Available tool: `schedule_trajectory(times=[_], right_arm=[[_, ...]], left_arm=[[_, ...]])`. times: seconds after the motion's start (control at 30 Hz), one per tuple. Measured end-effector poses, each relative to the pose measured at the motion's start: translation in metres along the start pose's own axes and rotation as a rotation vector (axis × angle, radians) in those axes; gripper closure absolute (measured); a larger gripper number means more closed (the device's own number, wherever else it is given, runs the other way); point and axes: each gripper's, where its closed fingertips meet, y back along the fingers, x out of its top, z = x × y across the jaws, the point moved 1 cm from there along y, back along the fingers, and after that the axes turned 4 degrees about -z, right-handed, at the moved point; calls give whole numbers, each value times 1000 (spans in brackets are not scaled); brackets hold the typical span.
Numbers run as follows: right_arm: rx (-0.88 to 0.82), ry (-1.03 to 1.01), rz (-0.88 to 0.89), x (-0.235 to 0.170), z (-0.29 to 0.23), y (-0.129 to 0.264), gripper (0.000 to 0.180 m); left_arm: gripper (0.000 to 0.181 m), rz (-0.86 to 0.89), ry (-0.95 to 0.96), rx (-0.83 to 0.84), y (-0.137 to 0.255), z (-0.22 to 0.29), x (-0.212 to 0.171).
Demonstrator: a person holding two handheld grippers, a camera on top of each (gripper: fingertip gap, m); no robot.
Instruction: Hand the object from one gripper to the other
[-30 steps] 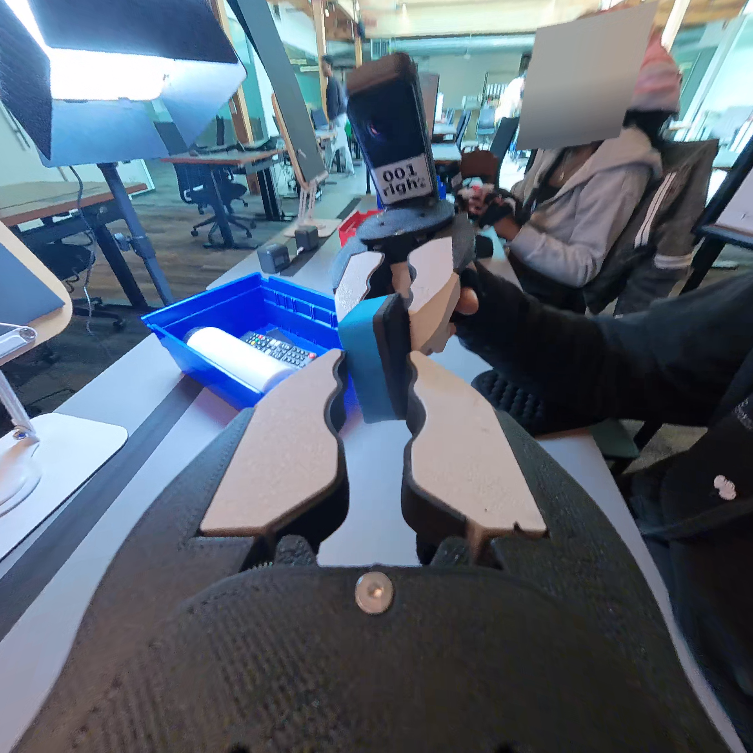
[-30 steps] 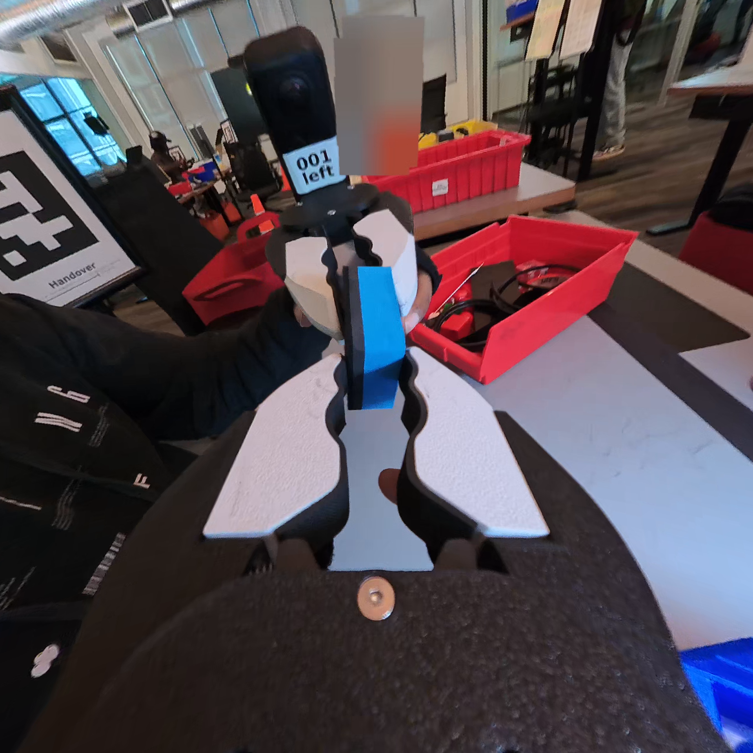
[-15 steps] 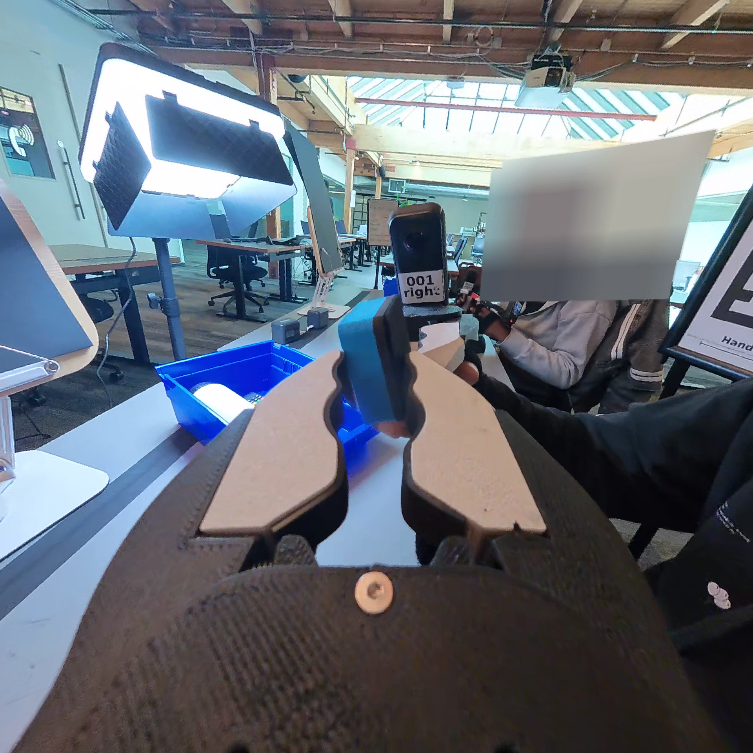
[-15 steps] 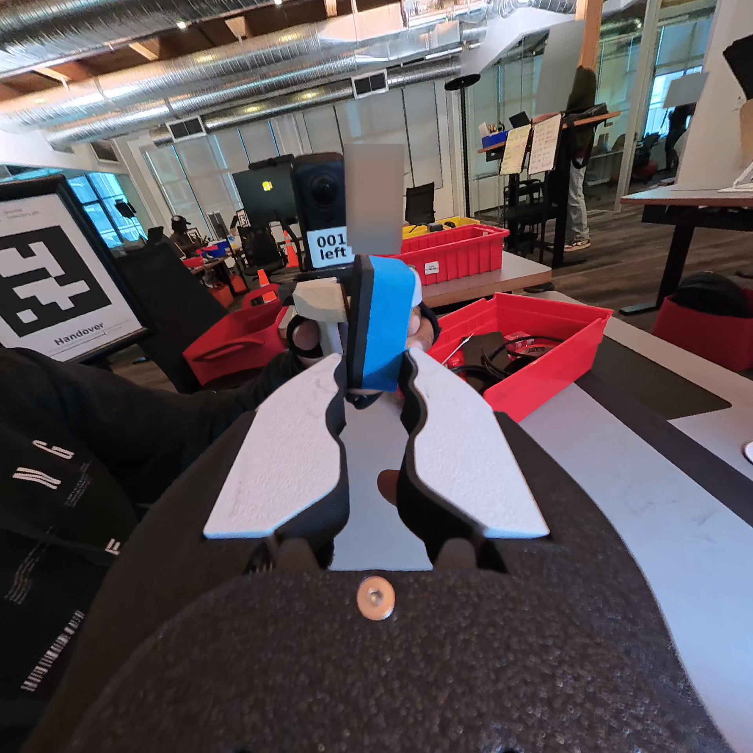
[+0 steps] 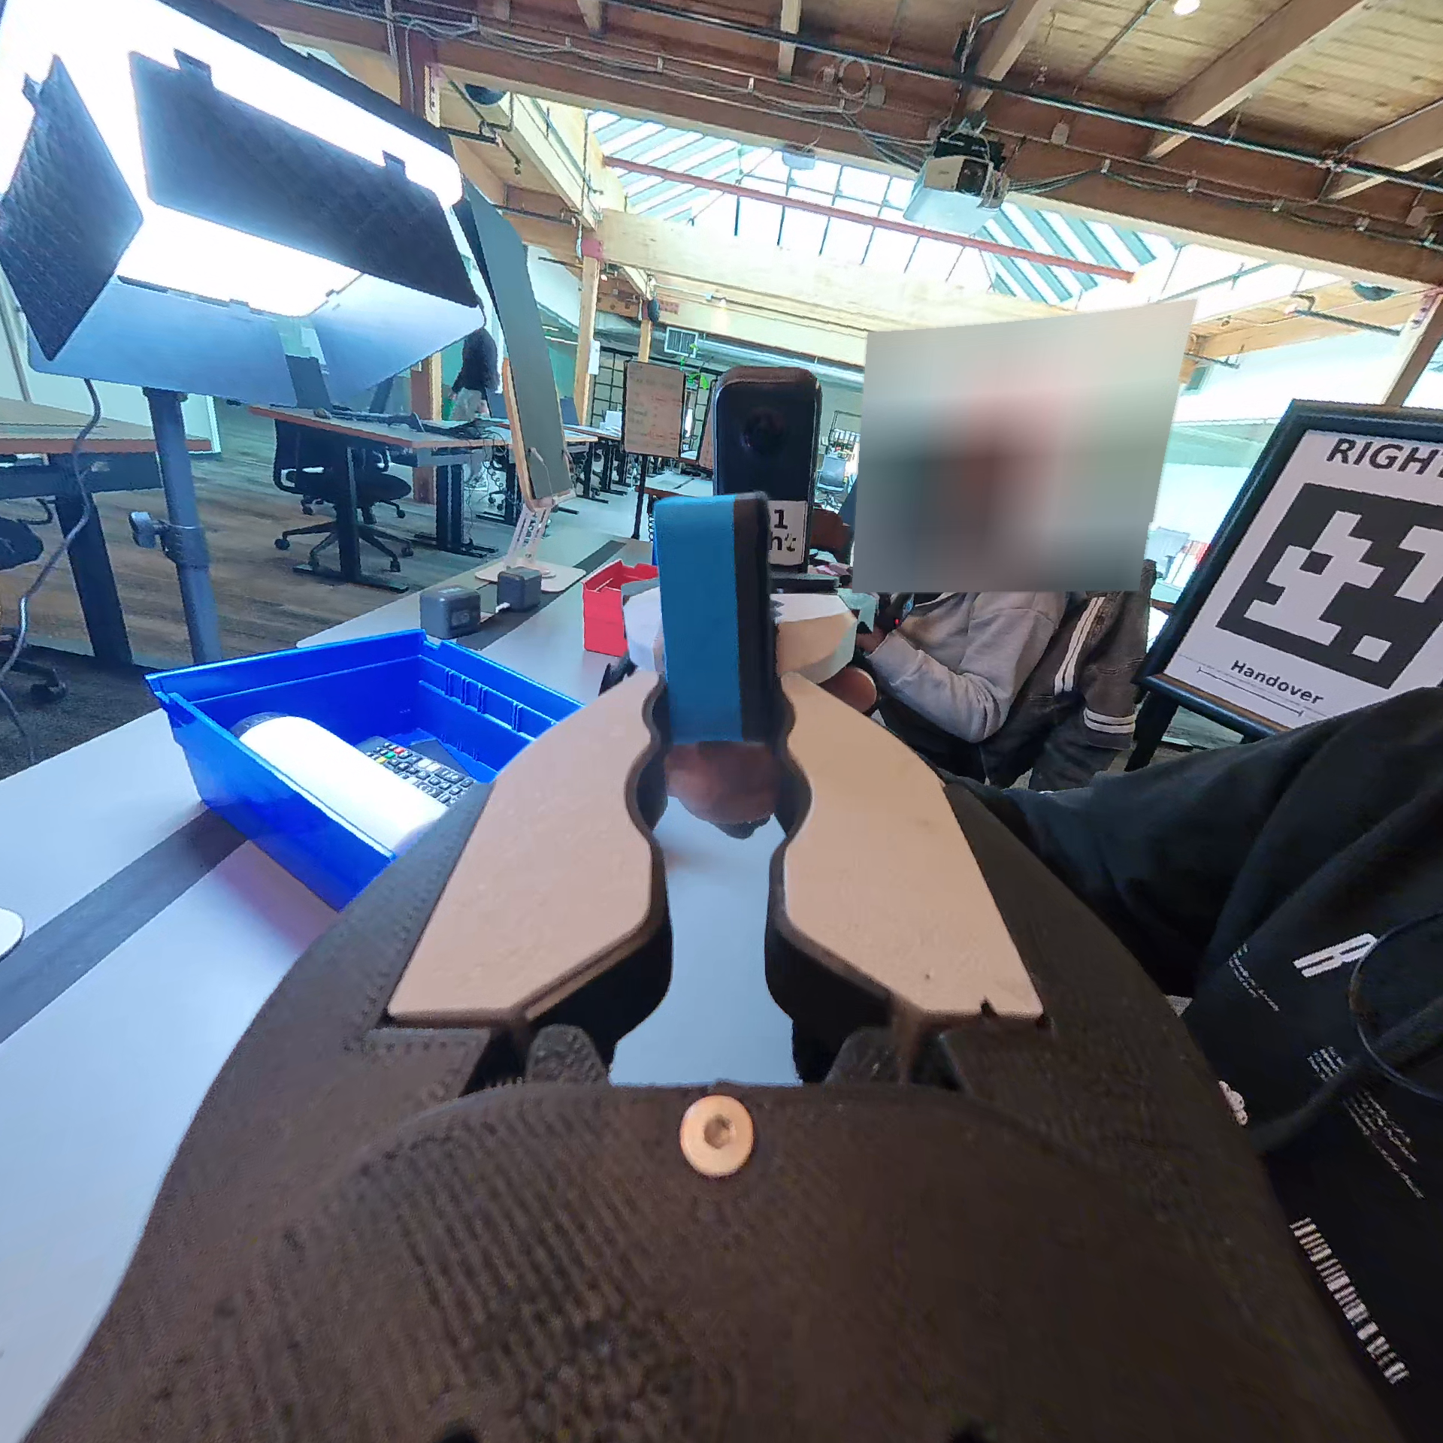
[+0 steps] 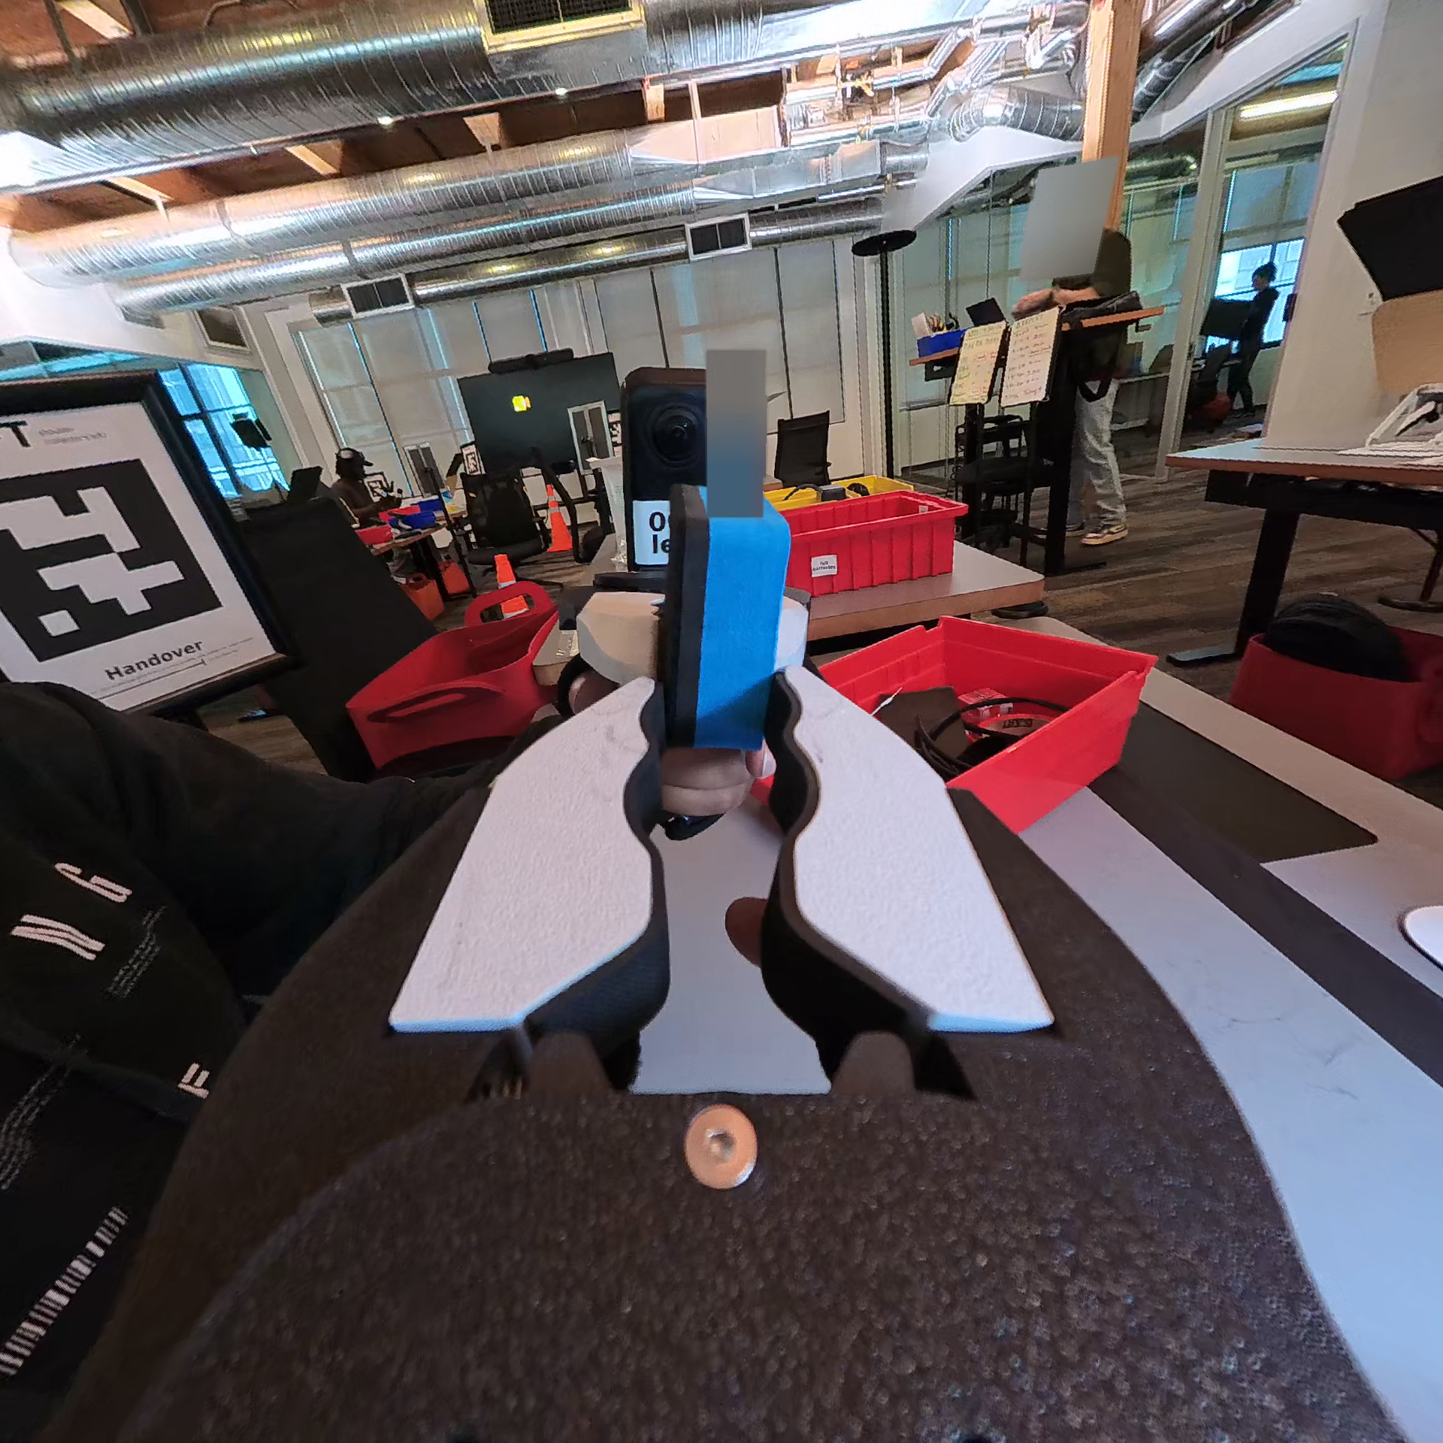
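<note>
A foam block, blue on one face and black on the other (image 5: 699, 617), stands upright in the air above the grey table (image 5: 94, 1054). My left gripper (image 5: 718, 703) is shut on its lower end. My right gripper (image 6: 714, 703) is shut on the same block (image 6: 738, 625) from the opposite side. Each gripper faces the other. The right gripper's white fingers (image 5: 820, 640) show just behind the block in the left wrist view. The left gripper's fingers (image 6: 617, 632) show behind it in the right wrist view. A hand shows under the block in both views.
A blue bin (image 5: 258, 750) with a white roll (image 5: 336, 773) and a remote (image 5: 422, 769) sits at left. A red bin (image 6: 1038, 750) with cables sits at right. Framed marker signs (image 5: 1327, 586) (image 6: 101, 562), a studio light (image 5: 234, 234) and a seated person (image 5: 976, 664) stand around the table. Left and right tips are no more than a few centimetres apart.
Both grippers have risen and tilted up together with the block between them. The block now stands more upright. Neither jaw gap has changed.
</note>
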Motion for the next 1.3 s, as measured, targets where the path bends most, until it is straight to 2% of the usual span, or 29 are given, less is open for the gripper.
schedule_trajectory(times=[0.23,0.5,0.67,0.77,0.9,1.07,1.17,1.3], right_arm=[[-11,6,33,4,3,3,150],[-26,7,29,4,6,5,157],[-26,31,-14,-3,4,0,157],[-19,27,-25,-7,3,-3,157],[-27,18,-27,-7,5,-4,156],[-45,12,23,4,7,4,146],[-47,18,21,3,8,5,155],[-39,20,8,2,7,5,157]], left_arm=[[158,-18,-20,12,1,-3,-4],[157,-29,-18,16,-1,-6,-8],[149,10,-20,18,8,-4,4],[158,12,-32,29,10,-4,6],[159,4,-47,40,11,-5,6],[159,-17,-40,31,9,-8,0],[159,-38,-37,22,3,-7,-6],[158,-35,-23,10,3,-7,-7]])
